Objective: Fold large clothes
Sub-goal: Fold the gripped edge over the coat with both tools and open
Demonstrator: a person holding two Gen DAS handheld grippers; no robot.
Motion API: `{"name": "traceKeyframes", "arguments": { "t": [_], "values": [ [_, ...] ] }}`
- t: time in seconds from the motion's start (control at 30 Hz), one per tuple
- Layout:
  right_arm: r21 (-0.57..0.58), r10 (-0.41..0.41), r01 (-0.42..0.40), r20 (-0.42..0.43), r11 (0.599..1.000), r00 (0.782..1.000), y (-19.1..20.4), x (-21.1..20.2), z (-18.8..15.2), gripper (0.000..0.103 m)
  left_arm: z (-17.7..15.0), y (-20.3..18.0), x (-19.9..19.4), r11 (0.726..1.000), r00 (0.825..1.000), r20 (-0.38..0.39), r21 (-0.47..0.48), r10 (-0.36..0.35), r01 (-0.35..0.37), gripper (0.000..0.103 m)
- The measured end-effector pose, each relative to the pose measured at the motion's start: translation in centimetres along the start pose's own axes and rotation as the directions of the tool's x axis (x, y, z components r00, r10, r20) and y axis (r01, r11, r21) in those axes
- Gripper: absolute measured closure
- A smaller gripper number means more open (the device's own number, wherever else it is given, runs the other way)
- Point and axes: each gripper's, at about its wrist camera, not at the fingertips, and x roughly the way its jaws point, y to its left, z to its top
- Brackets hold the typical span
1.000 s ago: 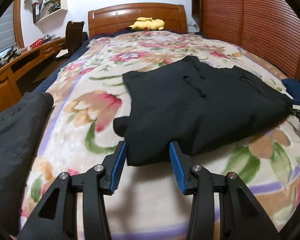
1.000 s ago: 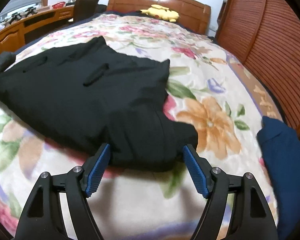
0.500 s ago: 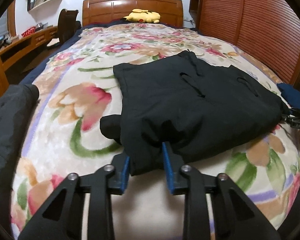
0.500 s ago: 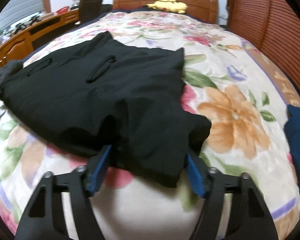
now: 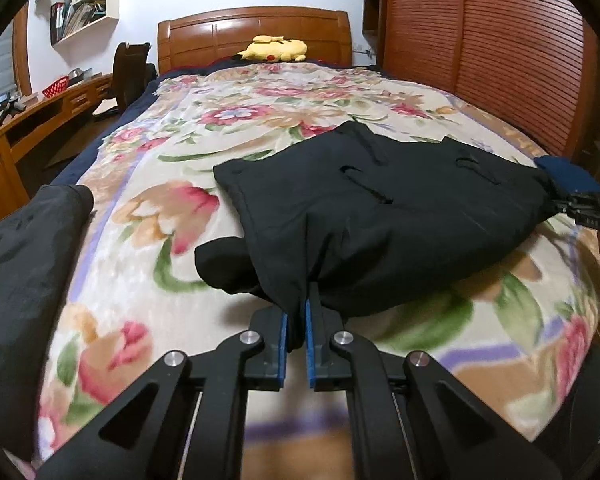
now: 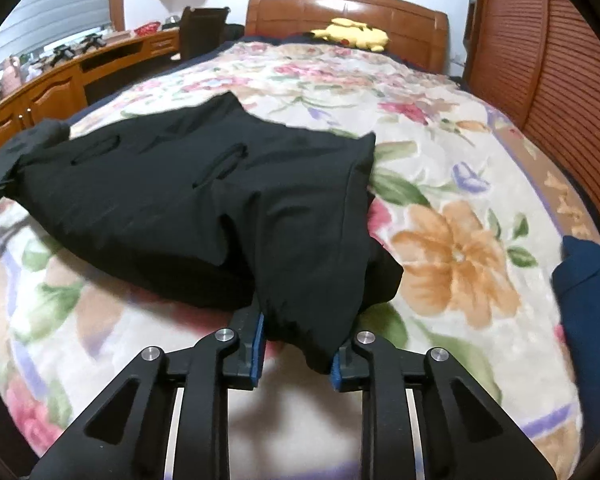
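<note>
Left wrist view: left tongs (image 5: 296, 320) clenched on the near hem corner of the black garment (image 5: 380, 216), a thin pinch of cloth between the blue pads. Garment lies straight ahead of the tongs, spread on the floral bed (image 5: 148, 280) near its foot edge. Its long axis runs across the bed, left to right, so the gripped edge is the long near one. Right tongs (image 5: 560, 206) visible at the far right, at the garment's other near corner. Each hand owns its own corner; neither has to cross over.

Garment look: matte black, fairly thick, looks like trousers already doubled over, belt loops on the top face, a loose flap sticking out on the left. Dark grey clothing (image 5: 24, 280) sits at the bed's left edge, well apart.

Right wrist view: right tongs (image 6: 298, 354) closing, with a bulkier wad of the same garment (image 6: 204, 200) between the pads, which already press on it. Garment stretches ahead and to the left; its left end reaches the frame's edge where the other tongs pull it. Navy clothing (image 6: 588, 304) lies at the bed's right edge, apart from the black one.

Judgement: next move is probably lifting the near edge and carrying it toward the headboard (image 6: 340, 12).
</note>
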Motion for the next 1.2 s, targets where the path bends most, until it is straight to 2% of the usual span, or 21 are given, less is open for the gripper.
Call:
{"name": "traceKeyframes", "arguments": {
  "t": [0.23, 0.33, 0.4, 0.5, 0.57, 0.63, 0.73, 0.77, 0.83, 0.97, 1.07, 1.2],
  "values": [
    [-0.045, 0.028, -0.027, 0.016, 0.999, 0.999, 0.9, -4.8, -2.4, 0.082, -2.5, -1.7, -4.3, 1.000, 1.000, 0.021, 0.021, -0.009, 0.009, 0.097],
    [-0.036, 0.033, -0.033, 0.005, 0.999, 0.999, 1.0, -5.6, -3.5, 0.081, -2.7, -2.0, -4.8, 1.000, 1.000, 0.018, 0.016, -0.003, 0.002, 0.095],
    [-0.030, 0.024, -0.024, -0.007, 0.999, 1.000, 1.2, -5.4, -4.1, 0.079, -2.8, -2.3, -5.1, 0.999, 0.999, 0.027, 0.035, 0.019, -0.020, 0.092],
    [-0.045, -0.013, 0.013, 0.005, 0.999, 1.000, 1.7, -5.4, -4.7, 0.074, -2.7, -2.6, -6.1, 0.999, 0.999, 0.039, 0.033, 0.018, -0.020, 0.078],
    [0.002, -0.016, 0.016, 0.005, 1.000, 1.000, 1.2, -5.5, -5.0, 0.069, -2.5, -2.9, -7.0, 0.999, 0.998, 0.062, 0.037, 0.023, -0.025, 0.067],
    [0.026, -0.020, 0.019, 0.025, 0.999, 0.999, 0.9, -6.1, -5.2, 0.050, -2.3, -3.4, -7.7, 0.998, 0.996, 0.087, 0.050, 0.026, -0.030, 0.064],
    [0.047, -0.007, 0.003, 0.083, 0.999, 0.997, 0.8, -7.5, -5.4, 0.031, -1.7, -4.7, -8.3, 0.998, 0.993, 0.121, 0.070, -0.009, 0.001, 0.056],
    [0.051, -0.004, -0.002, 0.107, 0.999, 0.994, 0.8, -8.0, -5.3, 0.028, -1.3, -5.4, -8.4, 0.997, 0.991, 0.135, 0.076, -0.020, 0.010, 0.052],
    [0.056, 0.000, -0.007, 0.120, 0.998, 0.993, 0.8, -8.4, -4.9, 0.022, -0.6, -6.5, -8.1, 0.996, 0.988, 0.148, 0.084, -0.033, 0.021, 0.051],
    [0.075, -0.027, 0.017, 0.132, 0.997, 0.991, 1.2, -8.3, -4.1, 0.021, 0.8, -9.2, -6.2, 0.995, 0.988, 0.145, 0.095, -0.057, 0.043, 0.051],
    [0.119, -0.048, 0.032, 0.130, 0.992, 0.990, 1.1, -7.7, -3.8, 0.021, 1.4, -11.3, -3.6, 0.991, 0.988, 0.116, 0.098, -0.107, 0.095, 0.051],
    [0.132, -0.046, 0.029, 0.128, 0.991, 0.991, 1.3, -6.6, -3.6, 0.020, 1.2, -14.1, -0.8, 0.985, 0.988, 0.076, 0.121, -0.134, 0.124, 0.051]
  ]
}}
